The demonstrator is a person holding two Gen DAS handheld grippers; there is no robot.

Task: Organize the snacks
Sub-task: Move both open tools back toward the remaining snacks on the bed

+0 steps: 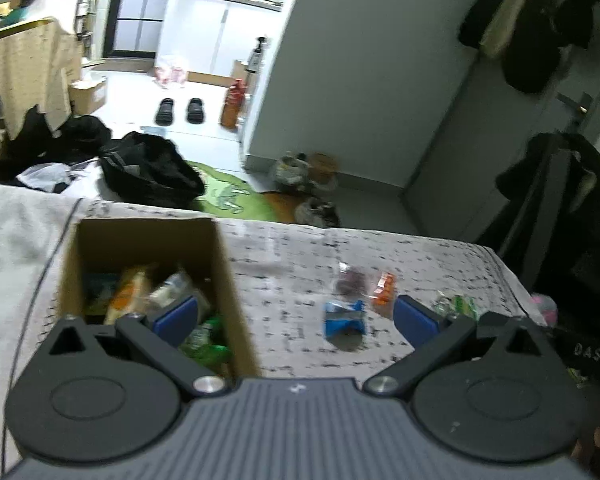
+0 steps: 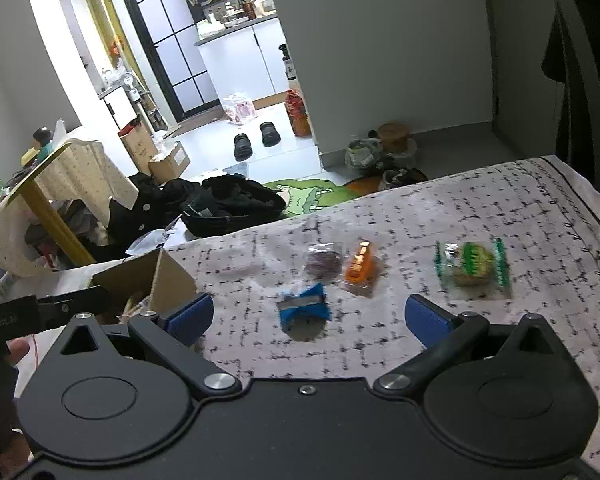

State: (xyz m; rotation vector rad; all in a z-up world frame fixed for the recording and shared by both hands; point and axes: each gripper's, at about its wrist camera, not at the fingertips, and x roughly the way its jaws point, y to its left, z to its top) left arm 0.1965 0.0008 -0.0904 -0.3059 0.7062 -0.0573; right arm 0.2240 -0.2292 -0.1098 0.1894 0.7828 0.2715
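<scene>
A cardboard box (image 1: 220,280) stands on the patterned cloth (image 1: 292,264), holding several snack packets (image 1: 160,292). Loose on the cloth lie a blue packet (image 1: 344,316), a dark round snack in clear wrap (image 1: 350,282), an orange packet (image 1: 384,292) and a green packet (image 1: 456,306). My left gripper (image 1: 296,314) is open and empty, its left finger over the box. In the right wrist view, my right gripper (image 2: 308,316) is open and empty just before the blue packet (image 2: 304,306), with the dark snack (image 2: 323,262), orange packet (image 2: 360,270) and green packet (image 2: 474,268) beyond. The box (image 2: 168,276) is at left.
The cloth's far edge (image 2: 420,188) drops to the floor, where a black bag (image 2: 232,204), a green mat (image 2: 304,196) and jars (image 2: 392,140) sit. The left gripper's body (image 2: 40,308) shows at the left edge of the right wrist view. Dark clothes (image 1: 560,184) hang at right.
</scene>
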